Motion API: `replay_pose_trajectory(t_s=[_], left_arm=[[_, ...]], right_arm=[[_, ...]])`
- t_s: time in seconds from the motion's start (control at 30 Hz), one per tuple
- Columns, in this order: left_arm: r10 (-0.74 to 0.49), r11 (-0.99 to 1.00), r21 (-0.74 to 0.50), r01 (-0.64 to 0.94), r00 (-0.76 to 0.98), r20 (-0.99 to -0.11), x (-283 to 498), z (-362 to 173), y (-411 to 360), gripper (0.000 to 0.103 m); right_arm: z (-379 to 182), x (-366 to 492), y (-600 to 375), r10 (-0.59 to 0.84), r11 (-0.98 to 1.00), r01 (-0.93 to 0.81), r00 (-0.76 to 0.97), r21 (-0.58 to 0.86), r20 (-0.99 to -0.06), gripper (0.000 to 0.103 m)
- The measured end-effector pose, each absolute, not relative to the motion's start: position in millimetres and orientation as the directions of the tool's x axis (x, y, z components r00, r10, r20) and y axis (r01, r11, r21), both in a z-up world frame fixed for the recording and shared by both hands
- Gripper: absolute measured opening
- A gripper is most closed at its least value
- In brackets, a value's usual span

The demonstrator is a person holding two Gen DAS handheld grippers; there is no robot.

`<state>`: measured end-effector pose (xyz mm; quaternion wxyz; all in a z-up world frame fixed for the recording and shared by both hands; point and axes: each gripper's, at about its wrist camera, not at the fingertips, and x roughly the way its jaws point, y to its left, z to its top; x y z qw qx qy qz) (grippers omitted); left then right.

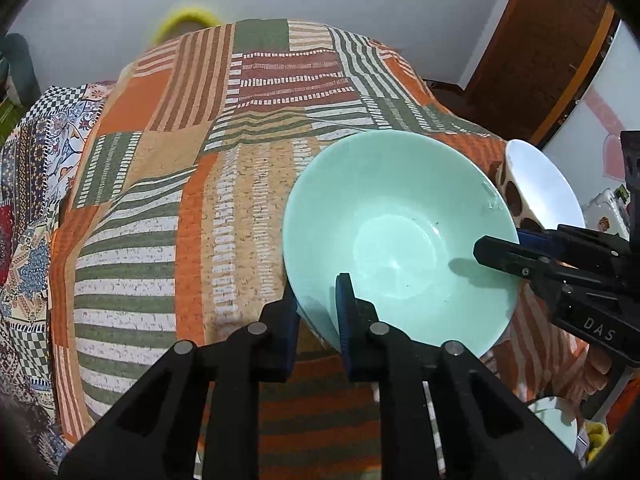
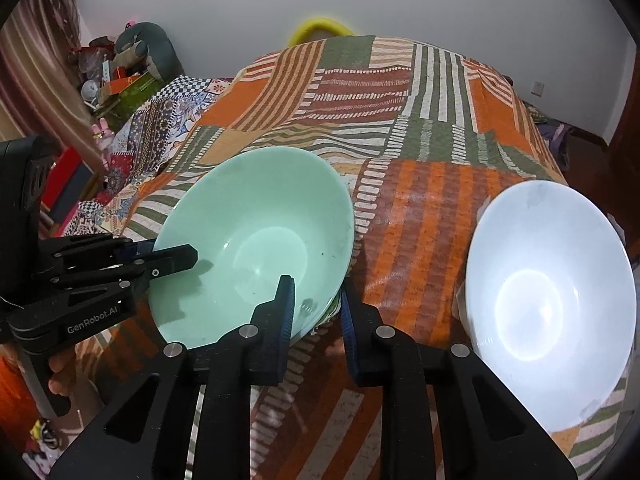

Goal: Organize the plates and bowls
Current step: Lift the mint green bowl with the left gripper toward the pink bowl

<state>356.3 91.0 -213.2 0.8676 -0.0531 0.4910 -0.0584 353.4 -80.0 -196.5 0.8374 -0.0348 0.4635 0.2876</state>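
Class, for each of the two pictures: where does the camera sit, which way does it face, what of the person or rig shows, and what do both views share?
Left wrist: sits on the left gripper, facing forward over the green bowl; right gripper enters from the right.
Right wrist: sits on the right gripper, facing the green bowl and white bowl; left gripper and a bit of hand show at left.
Shared: green bowl, white bowl, patterned cloth.

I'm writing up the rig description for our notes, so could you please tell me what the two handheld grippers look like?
Both are matte black plastic with angular linkage arms joined by round silver pins, and ribbed dark blue pads line the fingers. The left gripper carries white "GenRobot.AI" lettering on its side, seen from the right wrist camera; the right gripper shows white letters "DAS" on its side. No cables or sleeves are visible.
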Motion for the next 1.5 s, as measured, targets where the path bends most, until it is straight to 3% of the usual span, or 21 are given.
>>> replay_pose_trajectory(t_s=[0.97,1.5], left_arm=[[-0.147,0.985,-0.170,0.023,0.622,-0.769,204.5,-127.6,92.6,0.016],[-0.103,0.985,-0.167,-0.042,0.638,-0.763,118.7,-121.7,116.4,0.016]], right_arm=[[-134.3,246.8,-83.5,0.530,0.783,-0.572,0.408,0.244,-0.744,0.020],[-130.3,182.2,-59.2,0.573,0.736,-0.629,0.381,0.251,-0.725,0.020]])
